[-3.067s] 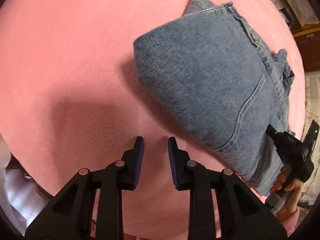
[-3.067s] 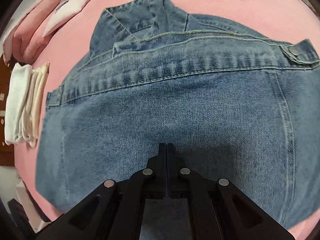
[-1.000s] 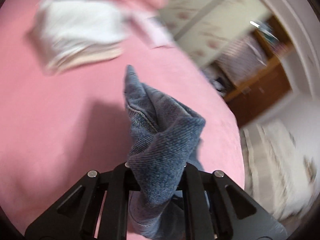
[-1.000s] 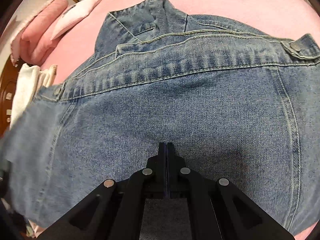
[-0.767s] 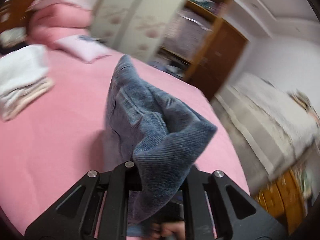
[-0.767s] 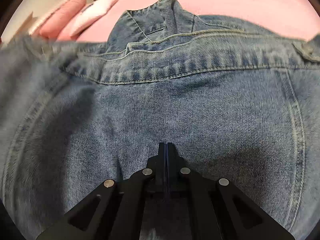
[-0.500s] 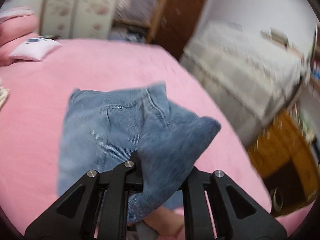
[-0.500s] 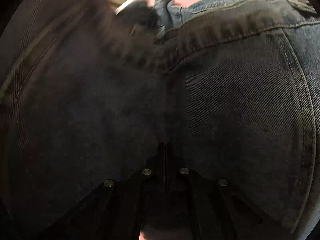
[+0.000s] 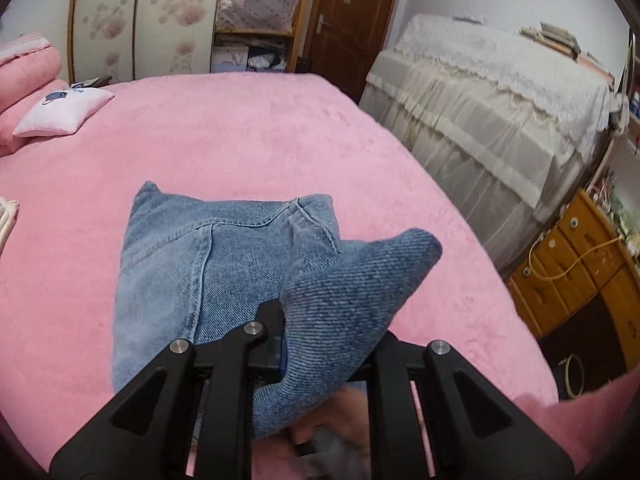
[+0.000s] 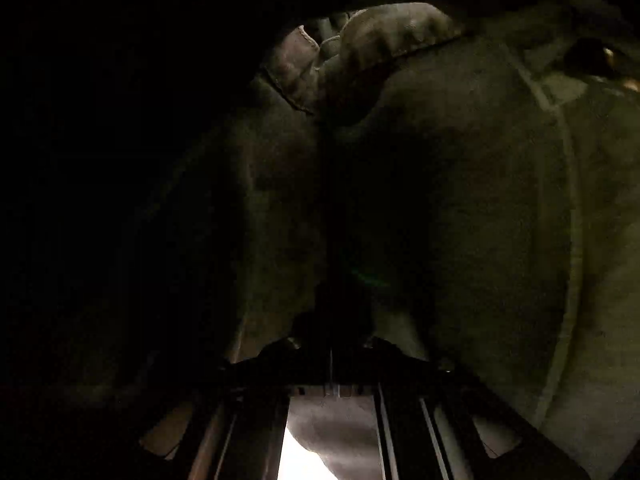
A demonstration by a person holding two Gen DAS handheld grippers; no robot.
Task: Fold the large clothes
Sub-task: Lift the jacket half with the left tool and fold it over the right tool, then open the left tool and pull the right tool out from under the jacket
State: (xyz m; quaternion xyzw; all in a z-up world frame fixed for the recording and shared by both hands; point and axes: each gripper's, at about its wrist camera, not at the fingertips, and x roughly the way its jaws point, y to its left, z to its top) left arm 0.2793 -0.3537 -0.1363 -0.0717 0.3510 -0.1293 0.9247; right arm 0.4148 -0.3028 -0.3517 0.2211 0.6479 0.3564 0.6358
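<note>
step: mid-fold, left gripper (image 9: 320,344) carries one denim end of the jeans (image 9: 192,264) over the rest of the garment; looks like the last fold-over of an already compact bundle
left gripper: clamped on a thick bunched corner of denim, cloth bulges up and to the right out of the jaws, hides the right finger
right gripper: (image 10: 332,320) buried under the folded-over cloth, view nearly black; fingers seem pressed together at the centre line, but whether they pinch denim or only lie under it, cannot tell
jeans position: lying on the pink bed (image 9: 260,132), lower middle of the left wrist view, flat part with seam and pocket stitching straight ahead of the left gripper and just left of it, touching the bedspread; lifted end sits in the jaws above that flat part
right view detail: denim drapes over the camera, seam curve on the right, crumpled hem at the top
other: small pillow (image 9: 64,112) far left on the bed, well apart from the jeans; blurred hand (image 9: 332,432) below the left gripper
next move (judgement): lower the held end onto the flat part, line up edges, release, slide the right gripper out without dragging the layers
risk (judgement): stiff thick denim may spring back once released, or the stack may shift as the right gripper is drawn out
</note>
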